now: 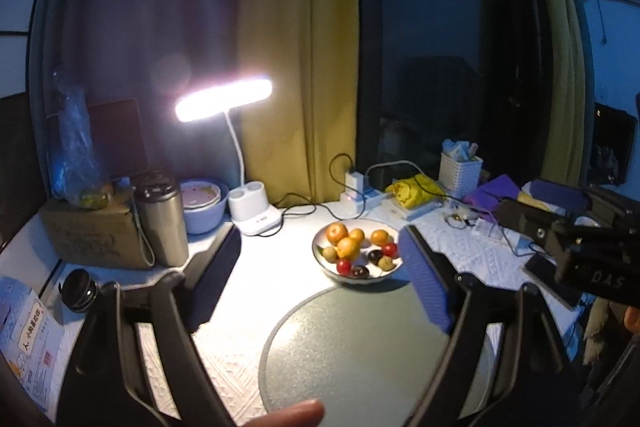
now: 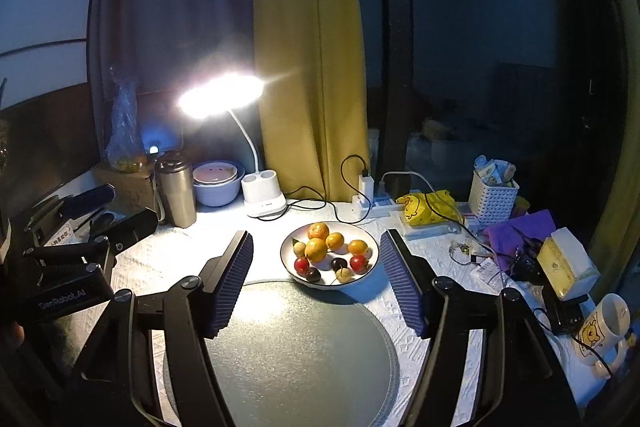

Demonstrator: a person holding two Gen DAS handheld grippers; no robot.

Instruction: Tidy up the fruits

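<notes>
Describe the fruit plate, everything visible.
The fruit plate is a shallow round white dish with a thin dark rim, likely ceramic. It sits flat on the white textured table cover, just beyond the round grey mat, in front of the desk lamp. It holds mixed fruit: four oranges toward the back, two red fruits, two dark ones, and two small pale greenish ones. Neither gripper touches it; the right gripper is open, with the plate seen between its fingers.
</notes>
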